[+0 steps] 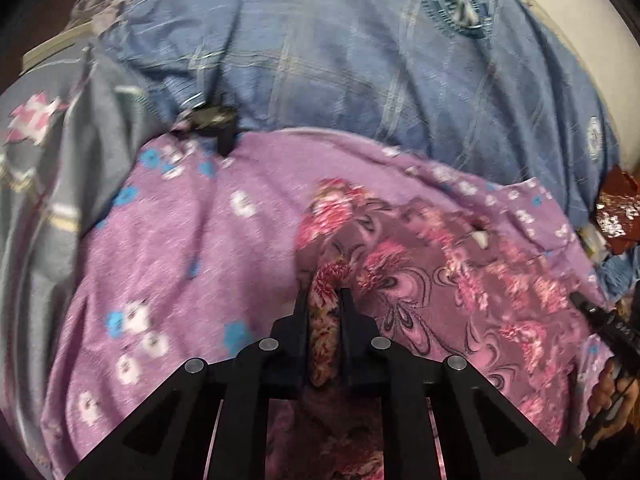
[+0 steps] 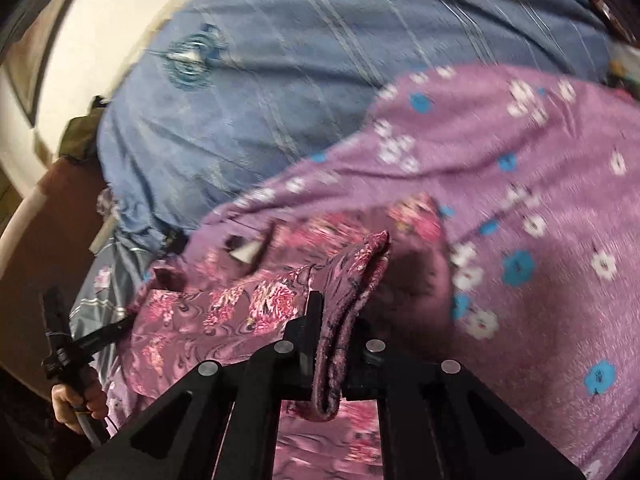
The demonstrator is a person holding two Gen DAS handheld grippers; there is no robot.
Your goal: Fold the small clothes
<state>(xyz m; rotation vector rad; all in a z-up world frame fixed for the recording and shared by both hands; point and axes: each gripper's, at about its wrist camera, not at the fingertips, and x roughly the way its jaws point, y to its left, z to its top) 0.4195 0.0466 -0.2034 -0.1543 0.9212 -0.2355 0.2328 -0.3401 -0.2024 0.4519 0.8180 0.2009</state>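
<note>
A small purple garment with pink flower print (image 1: 460, 280) lies on a lilac sheet with blue and white flowers (image 1: 192, 240). My left gripper (image 1: 325, 300) is shut on a bunched edge of the floral garment. In the right wrist view my right gripper (image 2: 334, 304) is shut on another bunched edge of the same garment (image 2: 224, 304), lifted a little off the sheet (image 2: 540, 200). A white label (image 2: 245, 254) shows on the garment. Both views are motion-blurred.
A blue checked cover (image 1: 340, 48) lies beyond the lilac sheet, also in the right wrist view (image 2: 280, 80). A grey patterned cloth (image 1: 44, 152) is at the left. The other hand-held gripper shows at the left edge (image 2: 60, 344). A white wall (image 2: 80, 60) stands behind.
</note>
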